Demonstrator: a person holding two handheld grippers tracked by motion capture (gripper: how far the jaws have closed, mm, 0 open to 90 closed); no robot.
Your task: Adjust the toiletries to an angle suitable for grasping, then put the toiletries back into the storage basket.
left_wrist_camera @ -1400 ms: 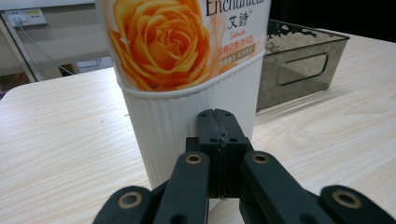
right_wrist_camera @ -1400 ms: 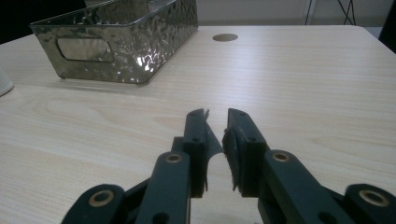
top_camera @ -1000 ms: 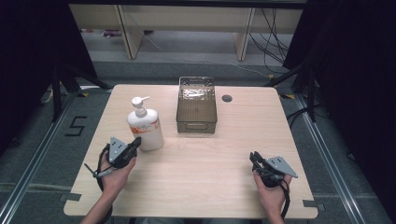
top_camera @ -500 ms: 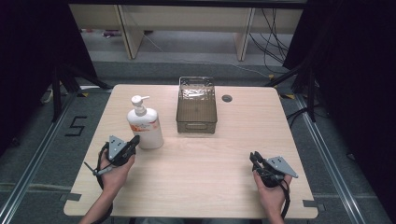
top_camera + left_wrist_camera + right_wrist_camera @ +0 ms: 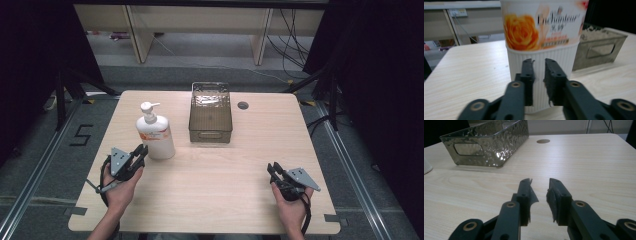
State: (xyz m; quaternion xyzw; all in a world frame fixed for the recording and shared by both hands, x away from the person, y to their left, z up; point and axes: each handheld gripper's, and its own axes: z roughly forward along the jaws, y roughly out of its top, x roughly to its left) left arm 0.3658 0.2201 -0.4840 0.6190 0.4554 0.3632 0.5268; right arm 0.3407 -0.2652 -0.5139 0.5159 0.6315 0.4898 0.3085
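High view: the left hand-held gripper rests near the table's left edge, its tips just beside the base of a white pump bottle, which stands upright in the left half of the table. In the left gripper view the jaws have just been opening; a narrow gap shows between them, nothing lies in it, and the bottle's ribbed wall rises straight ahead. The right hand-held gripper sits near the table's front right corner, well apart from everything. Its jaws too have just been opening and stand parted over bare wood. A clear dimpled bin stands toward the far edge, just right of the bottle.
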